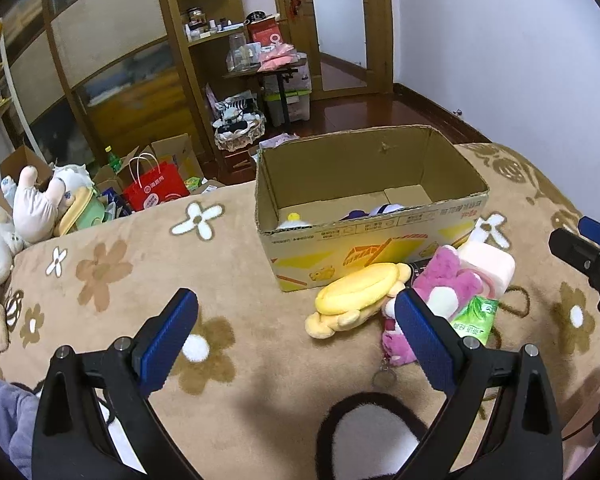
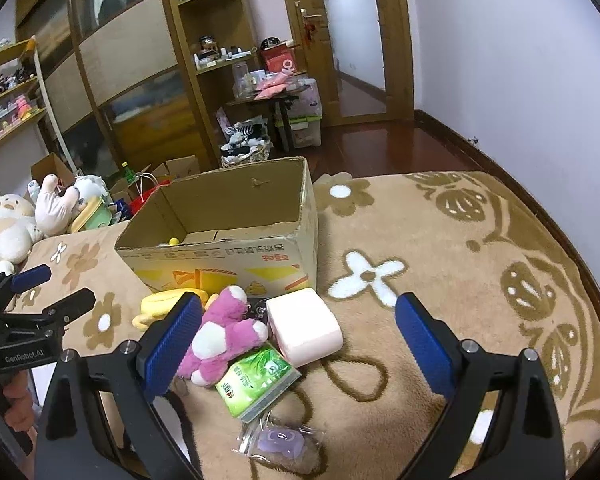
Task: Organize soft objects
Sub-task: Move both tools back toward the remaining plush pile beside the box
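Observation:
An open cardboard box stands on a flowered beige blanket, with a few soft items low inside. In front of it lie a yellow plush, a pink plush bear, a pale pink soft block, a green tissue pack and a small clear bag with a purple item. My left gripper is open and empty, left of the pile. My right gripper is open and empty, with the block between its fingers' line.
A dark fuzzy item with a white middle lies near the left gripper. Several plush toys sit at the blanket's left edge. Boxes and a red bag crowd the floor by wooden shelves.

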`<move>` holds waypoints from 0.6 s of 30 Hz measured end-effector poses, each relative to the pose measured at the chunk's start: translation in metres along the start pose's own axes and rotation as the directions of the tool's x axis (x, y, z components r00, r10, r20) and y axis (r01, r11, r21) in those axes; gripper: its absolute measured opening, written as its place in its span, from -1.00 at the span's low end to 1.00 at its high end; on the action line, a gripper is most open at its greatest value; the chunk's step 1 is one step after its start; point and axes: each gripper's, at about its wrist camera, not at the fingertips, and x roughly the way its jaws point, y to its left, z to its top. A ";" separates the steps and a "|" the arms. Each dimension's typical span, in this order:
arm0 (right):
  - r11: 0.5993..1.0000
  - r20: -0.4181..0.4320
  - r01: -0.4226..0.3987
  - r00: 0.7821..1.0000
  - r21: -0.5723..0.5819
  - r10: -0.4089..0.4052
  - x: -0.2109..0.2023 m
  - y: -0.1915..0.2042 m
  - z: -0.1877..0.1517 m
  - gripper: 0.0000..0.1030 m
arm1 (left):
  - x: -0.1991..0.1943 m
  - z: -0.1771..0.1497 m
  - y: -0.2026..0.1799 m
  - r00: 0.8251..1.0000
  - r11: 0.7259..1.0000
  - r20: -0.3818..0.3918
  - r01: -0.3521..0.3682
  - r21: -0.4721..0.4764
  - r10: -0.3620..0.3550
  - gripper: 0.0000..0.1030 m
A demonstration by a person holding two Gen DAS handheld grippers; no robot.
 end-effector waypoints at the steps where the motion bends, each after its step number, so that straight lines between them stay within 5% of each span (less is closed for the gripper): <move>1: 1.000 -0.002 0.000 1.000 0.002 0.000 0.002 -0.001 0.001 0.97 | 0.002 0.001 0.000 1.000 1.000 -0.001 0.002 0.001 -0.002 0.90; 18: 0.999 -0.090 -0.007 0.996 0.042 0.011 0.053 -0.008 0.006 0.97 | 0.054 0.011 -0.012 0.994 0.999 -0.092 0.054 -0.003 -0.054 0.90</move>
